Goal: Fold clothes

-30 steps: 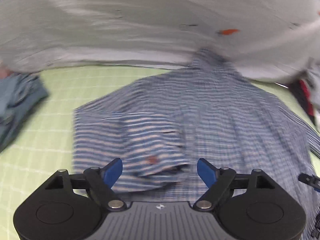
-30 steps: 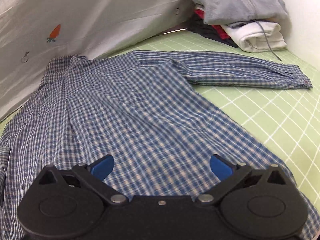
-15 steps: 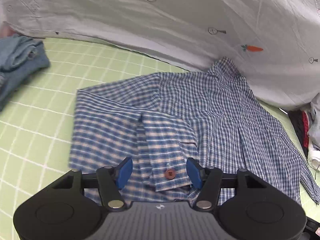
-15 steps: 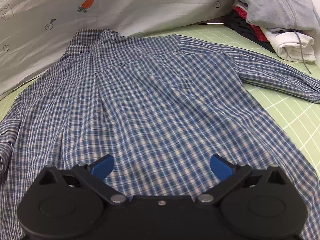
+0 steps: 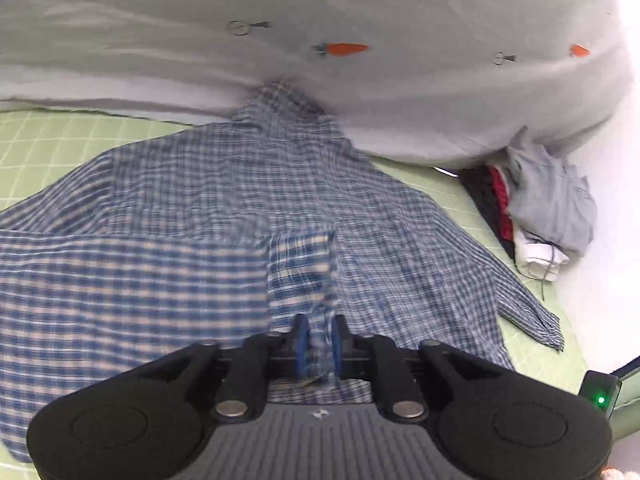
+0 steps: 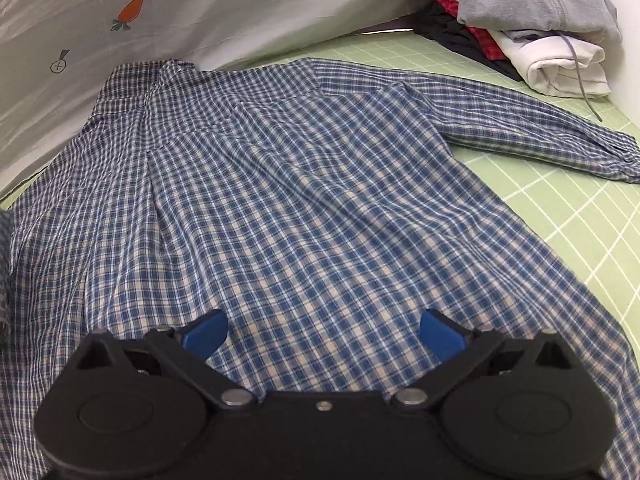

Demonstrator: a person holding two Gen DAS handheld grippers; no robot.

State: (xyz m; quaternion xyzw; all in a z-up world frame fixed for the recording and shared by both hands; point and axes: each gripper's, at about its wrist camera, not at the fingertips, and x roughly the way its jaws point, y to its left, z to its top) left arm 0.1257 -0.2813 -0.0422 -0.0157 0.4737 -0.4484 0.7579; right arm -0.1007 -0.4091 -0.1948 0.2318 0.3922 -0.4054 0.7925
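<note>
Left wrist view: left gripper (image 5: 319, 346) w/ tongs clamped on the cuff (image 5: 301, 276) of the checked shirt (image 5: 224, 200); sleeve is folded in across the shirt body. View is blurred, so how much cloth sits in the pinch is prob. little, can't be sure.

Right wrist view: right gripper (image 6: 323, 334) tongs wide apart, nothing between, low over the hem. Shirt lies back-up on the green mat (image 6: 560, 216), collar toward the far edge by the white sheet (image 6: 248, 8), other sleeve (image 6: 532, 136) stretched toward the right edge near the clothes pile (image 6: 532, 20).

Risk: thin pinch slips, sleeve flops skew; dragging it bunches the body.
</note>
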